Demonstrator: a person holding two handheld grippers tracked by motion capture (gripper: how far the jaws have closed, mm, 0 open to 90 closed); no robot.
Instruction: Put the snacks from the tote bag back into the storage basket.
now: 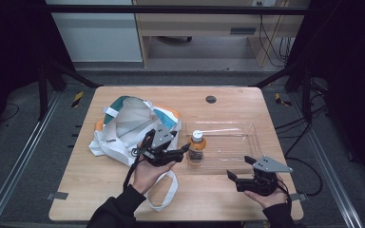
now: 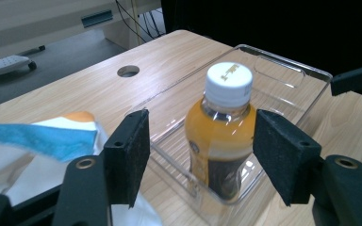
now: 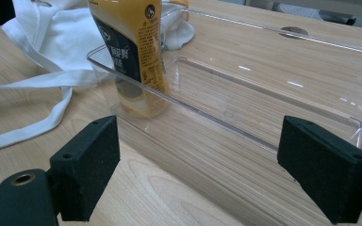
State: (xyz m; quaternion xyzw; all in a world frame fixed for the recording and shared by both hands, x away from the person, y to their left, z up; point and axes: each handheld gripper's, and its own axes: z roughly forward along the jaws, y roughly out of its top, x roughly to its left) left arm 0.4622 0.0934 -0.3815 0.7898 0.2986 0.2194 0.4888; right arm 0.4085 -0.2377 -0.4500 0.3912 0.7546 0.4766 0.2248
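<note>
Orange drink bottle [image 1: 196, 147] upright in the left end of a clear tray [image 1: 247, 156].

The white-capped bottle stands inside the tray on the wooden table [image 1: 100, 185]. The left gripper [image 1: 183, 151] sits just left of it, its 2 jaws spread wide and holding nothing. The right gripper [image 1: 240, 172] rests near the tray's near right edge, jaws also apart and empty. A white tote bag [image 1: 128, 126] lies at the left.
</note>
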